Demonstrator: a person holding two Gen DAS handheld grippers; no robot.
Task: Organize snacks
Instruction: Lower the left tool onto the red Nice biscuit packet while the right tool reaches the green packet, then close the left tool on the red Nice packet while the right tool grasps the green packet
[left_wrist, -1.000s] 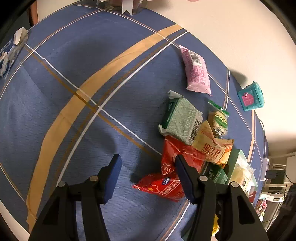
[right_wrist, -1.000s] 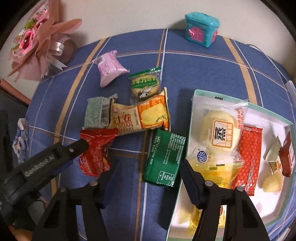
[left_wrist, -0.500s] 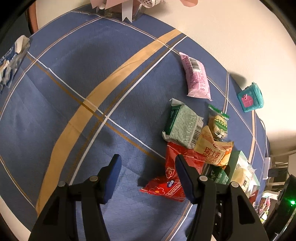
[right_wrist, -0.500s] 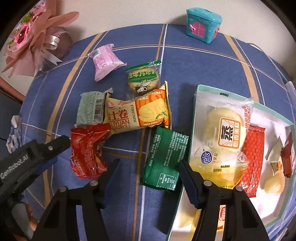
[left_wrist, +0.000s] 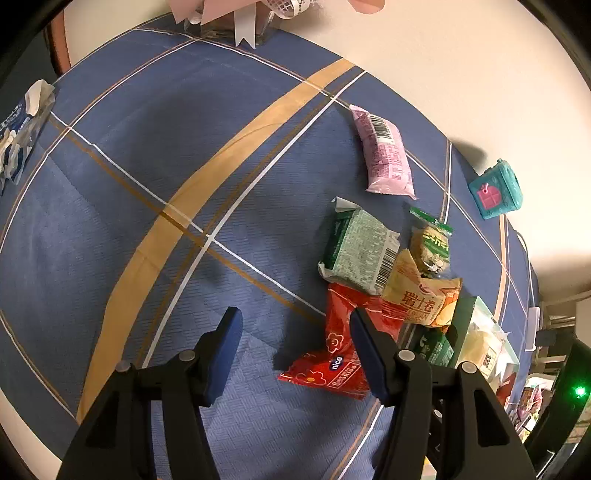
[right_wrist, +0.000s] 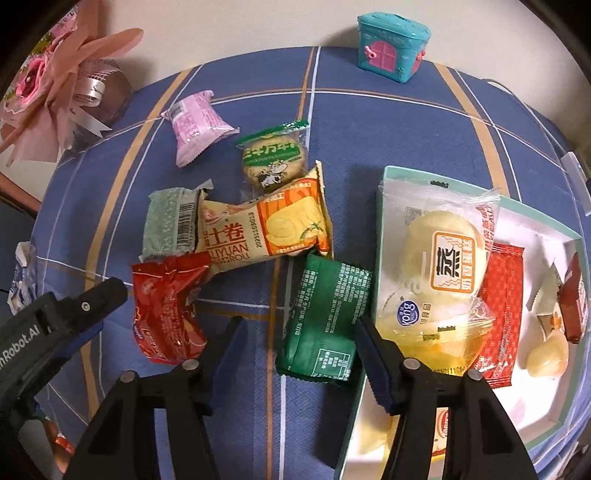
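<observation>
Loose snacks lie on the blue plaid tablecloth: a red packet (right_wrist: 166, 306) (left_wrist: 343, 347), a dark green packet (right_wrist: 325, 317), a yellow roll packet (right_wrist: 258, 229) (left_wrist: 421, 295), a pale green packet (right_wrist: 166, 225) (left_wrist: 362, 251), a cookie packet (right_wrist: 275, 158) and a pink packet (right_wrist: 195, 125) (left_wrist: 384, 158). A white tray (right_wrist: 546, 398) with a teal rim at right holds several snacks. My right gripper (right_wrist: 295, 350) is open and empty, just above the dark green packet. My left gripper (left_wrist: 295, 350) is open and empty, its right finger beside the red packet.
A teal toy house (right_wrist: 391, 51) stands at the table's far edge. A pink bouquet (right_wrist: 55, 85) stands at the far left. A blue-and-white wrapper (left_wrist: 18, 136) lies at the table's left edge. The left gripper's body (right_wrist: 55, 325) shows in the right wrist view.
My right gripper has moved forward and down toward the dark green packet. My left gripper has drawn back and away from the red packet. Both stay open.
</observation>
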